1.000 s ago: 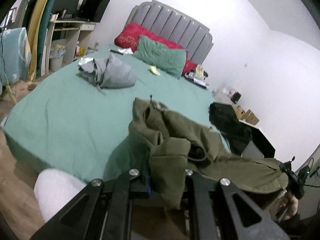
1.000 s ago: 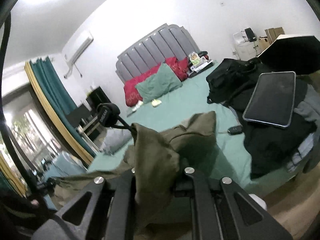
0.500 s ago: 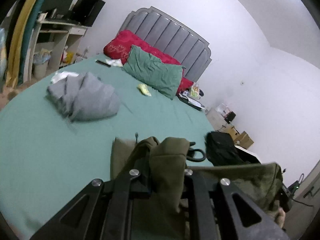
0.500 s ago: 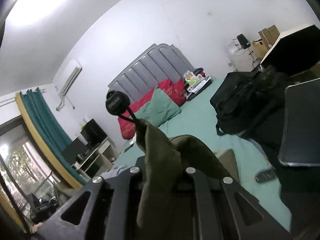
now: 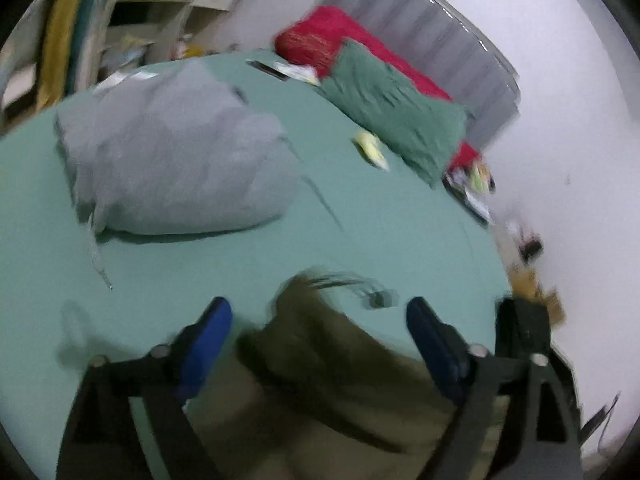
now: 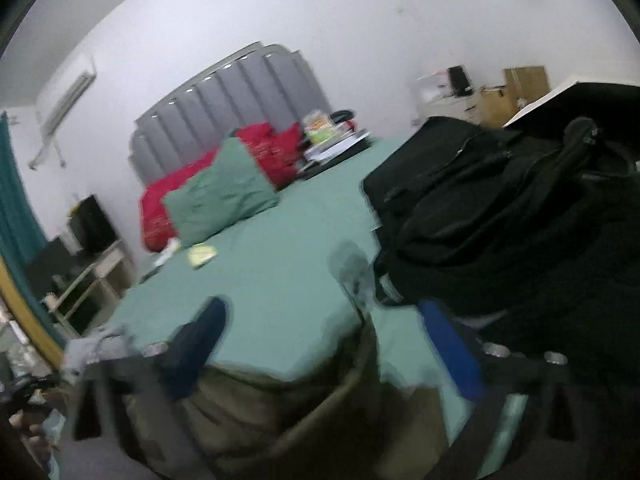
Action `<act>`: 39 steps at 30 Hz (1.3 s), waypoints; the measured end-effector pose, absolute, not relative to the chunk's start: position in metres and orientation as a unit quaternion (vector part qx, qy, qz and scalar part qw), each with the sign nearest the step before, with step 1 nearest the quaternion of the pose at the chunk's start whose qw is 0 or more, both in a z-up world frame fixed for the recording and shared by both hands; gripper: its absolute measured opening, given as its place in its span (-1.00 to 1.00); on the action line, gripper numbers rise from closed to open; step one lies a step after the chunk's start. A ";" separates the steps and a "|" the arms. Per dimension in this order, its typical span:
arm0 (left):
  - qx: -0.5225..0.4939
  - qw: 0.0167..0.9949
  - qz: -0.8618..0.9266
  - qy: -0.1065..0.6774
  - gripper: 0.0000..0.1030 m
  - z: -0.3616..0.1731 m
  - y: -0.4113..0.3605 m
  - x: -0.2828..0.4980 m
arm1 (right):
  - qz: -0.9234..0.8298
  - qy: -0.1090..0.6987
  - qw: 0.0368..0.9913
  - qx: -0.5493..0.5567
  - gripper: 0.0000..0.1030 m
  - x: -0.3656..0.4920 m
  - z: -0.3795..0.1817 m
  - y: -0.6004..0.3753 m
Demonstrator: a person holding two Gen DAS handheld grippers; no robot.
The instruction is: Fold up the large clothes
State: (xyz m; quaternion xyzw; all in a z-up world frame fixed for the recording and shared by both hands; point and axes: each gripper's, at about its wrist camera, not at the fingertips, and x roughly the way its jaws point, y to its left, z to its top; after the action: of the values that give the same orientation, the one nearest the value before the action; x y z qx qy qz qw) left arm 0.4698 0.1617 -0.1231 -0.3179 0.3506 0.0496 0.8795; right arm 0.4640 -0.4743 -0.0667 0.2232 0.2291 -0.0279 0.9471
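The olive green garment (image 5: pixel 336 364) lies on the green bed sheet (image 5: pixel 380 224) below my left gripper (image 5: pixel 320 316), which is open with its blue pads spread to either side of the cloth. In the right wrist view the same olive garment (image 6: pixel 280 412) lies under my right gripper (image 6: pixel 324 320), also open and holding nothing. Both views are blurred by motion.
A crumpled grey garment (image 5: pixel 172 160) lies on the bed to the left. A green pillow (image 5: pixel 396 112) and red pillows (image 5: pixel 320 40) lean on the grey headboard (image 6: pixel 228 100). A black bag pile (image 6: pixel 520 220) sits at the bed's right side. A desk (image 6: pixel 84 272) stands left.
Both grippers were shut on the olive garment, lifting it; now both have opened and the garment has dropped onto the bed. Both cameras swung forward over the bed.
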 end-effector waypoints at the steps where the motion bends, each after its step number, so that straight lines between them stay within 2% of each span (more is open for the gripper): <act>1: -0.326 0.876 0.052 0.350 0.77 -0.128 0.169 0.467 | -0.019 0.240 0.941 0.236 0.98 0.470 -0.070 -0.481; 4: -0.342 0.871 0.044 0.351 0.88 -0.137 0.183 0.445 | -0.006 0.250 0.940 0.231 0.98 0.451 -0.070 -0.483; 9: -0.262 0.874 0.033 0.408 0.88 -0.162 0.168 0.386 | 0.014 0.311 0.933 0.180 0.98 0.372 -0.091 -0.472; 11: -0.220 0.866 0.022 0.448 0.88 -0.179 0.153 0.363 | 0.013 0.343 0.923 0.174 0.98 0.331 -0.114 -0.472; 15: -0.182 0.830 0.008 0.527 0.87 -0.226 0.133 0.331 | 0.036 0.407 0.877 0.252 0.97 0.293 -0.176 -0.482; 16: -0.189 0.825 0.001 0.533 0.82 -0.233 0.132 0.326 | 0.056 0.413 0.865 0.278 0.71 0.286 -0.189 -0.483; 17: -0.194 0.826 -0.004 0.530 0.67 -0.237 0.129 0.320 | 0.063 0.408 0.867 0.280 0.53 0.280 -0.191 -0.482; 18: -0.184 0.836 -0.005 0.517 0.17 -0.236 0.125 0.314 | 0.065 0.400 0.872 0.275 -0.03 0.272 -0.190 -0.481; 19: -0.187 0.835 -0.030 0.517 -0.32 -0.236 0.119 0.310 | 0.081 0.397 0.867 0.289 -0.73 0.266 -0.188 -0.483; 20: -0.197 0.828 -0.044 0.524 -0.83 -0.234 0.114 0.307 | 0.079 0.395 0.867 0.293 -0.73 0.261 -0.185 -0.484; 21: -0.178 0.829 -0.033 0.529 -0.91 -0.226 0.106 0.302 | 0.080 0.389 0.872 0.288 -0.78 0.253 -0.177 -0.483; 23: -0.145 0.845 -0.027 0.514 -0.93 -0.204 0.096 0.289 | 0.076 0.374 0.882 0.275 -0.81 0.234 -0.159 -0.480; 28: -0.163 0.859 -0.036 0.484 -0.96 -0.154 0.105 0.232 | 0.082 0.360 0.889 0.272 -0.83 0.188 -0.126 -0.489; 36: -0.150 0.849 -0.036 0.506 -0.93 -0.161 0.093 0.160 | 0.075 0.393 0.876 0.268 -0.80 0.132 -0.132 -0.497; 38: -0.139 0.852 -0.026 0.503 -0.85 -0.159 0.090 0.157 | 0.034 0.407 0.879 0.246 -0.65 0.135 -0.133 -0.495; 39: -0.138 0.855 -0.018 0.500 -0.74 -0.157 0.091 0.158 | 0.013 0.408 0.880 0.241 -0.43 0.135 -0.132 -0.495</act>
State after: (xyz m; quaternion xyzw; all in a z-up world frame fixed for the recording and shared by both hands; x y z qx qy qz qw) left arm 0.1584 0.0906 -0.1568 -0.1379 0.5003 -0.0184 0.8546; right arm 0.1354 -0.4947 -0.1322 0.2408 0.4083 0.0133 0.8804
